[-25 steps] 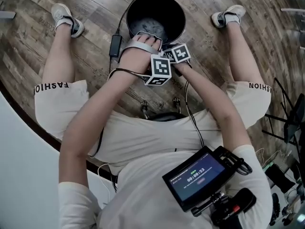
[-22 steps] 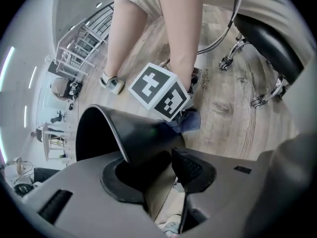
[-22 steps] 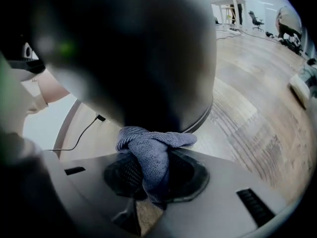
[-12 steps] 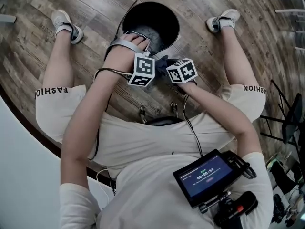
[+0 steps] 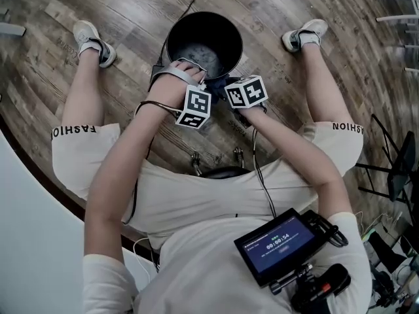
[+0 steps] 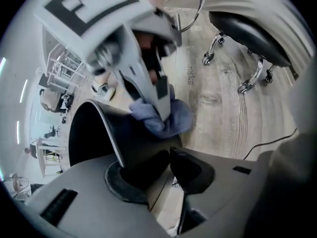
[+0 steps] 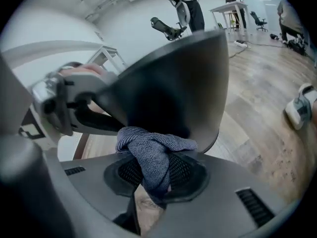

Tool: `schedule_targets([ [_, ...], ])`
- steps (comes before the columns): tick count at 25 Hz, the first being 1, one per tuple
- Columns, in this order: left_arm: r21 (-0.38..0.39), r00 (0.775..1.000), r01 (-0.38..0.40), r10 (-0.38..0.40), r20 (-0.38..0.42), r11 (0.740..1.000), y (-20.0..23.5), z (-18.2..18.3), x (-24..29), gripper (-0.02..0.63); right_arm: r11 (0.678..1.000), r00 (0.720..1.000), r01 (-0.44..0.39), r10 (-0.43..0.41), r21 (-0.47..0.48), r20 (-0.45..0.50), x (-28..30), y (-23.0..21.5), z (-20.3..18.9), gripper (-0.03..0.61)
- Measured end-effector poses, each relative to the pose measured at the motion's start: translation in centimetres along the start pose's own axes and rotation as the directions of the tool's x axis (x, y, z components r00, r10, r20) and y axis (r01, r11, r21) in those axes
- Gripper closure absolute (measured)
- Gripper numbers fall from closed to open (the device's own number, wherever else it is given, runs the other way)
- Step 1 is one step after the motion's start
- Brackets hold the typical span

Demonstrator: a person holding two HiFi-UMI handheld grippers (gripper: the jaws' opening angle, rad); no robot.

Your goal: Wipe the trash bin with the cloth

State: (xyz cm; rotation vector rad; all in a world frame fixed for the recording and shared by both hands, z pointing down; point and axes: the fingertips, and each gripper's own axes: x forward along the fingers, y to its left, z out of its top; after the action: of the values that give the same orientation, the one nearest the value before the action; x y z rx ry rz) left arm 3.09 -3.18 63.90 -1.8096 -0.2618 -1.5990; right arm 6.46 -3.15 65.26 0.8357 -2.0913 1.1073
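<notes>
Down on the wood-plank floor stands the round black bin, smooth-walled and open at the top. The left gripper straddles the bin's thin rim, one jaw inside and one outside; its jaws have just been closing and seem to clamp the curved wall, though the contact is dark. The right gripper pinches a bunched grey-blue cloth of nubby knit between its meshed round pads. The cloth lies against the bin's outer wall, just beside the rim.
</notes>
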Motion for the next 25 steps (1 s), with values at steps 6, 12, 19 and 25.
schedule_targets([
  [6, -0.005, 1.0, 0.0, 0.0, -0.004, 1.0, 0.0, 0.1, 0.2, 0.468, 0.999, 0.994, 0.044, -0.041, 0.021, -0.104, 8.8, -4.0, -5.0, 0.476],
  [12, -0.079, 0.998, 0.014, -0.009, 0.056, 0.997, 0.4, 1.1, -1.0, 0.412, 0.999, 0.992, 0.043, -0.043, -0.004, -0.117, 8.8, -4.2, -5.8, 0.476],
  [19, -0.394, 0.95, 0.07, 0.059, 0.306, 0.916, 3.6, 1.2, -9.0, 0.377, 0.993, 0.995, 0.094, -0.095, -0.077, -0.01, -1.2, -4.2, -2.4, 0.476],
  [25, -0.623, 0.917, -0.011, 0.256, 0.305, 0.782, 5.5, -1.7, -14.7, 0.377, 0.972, 0.958, 0.221, -0.2, -0.084, 0.207, -10.6, -4.4, 2.4, 0.476],
])
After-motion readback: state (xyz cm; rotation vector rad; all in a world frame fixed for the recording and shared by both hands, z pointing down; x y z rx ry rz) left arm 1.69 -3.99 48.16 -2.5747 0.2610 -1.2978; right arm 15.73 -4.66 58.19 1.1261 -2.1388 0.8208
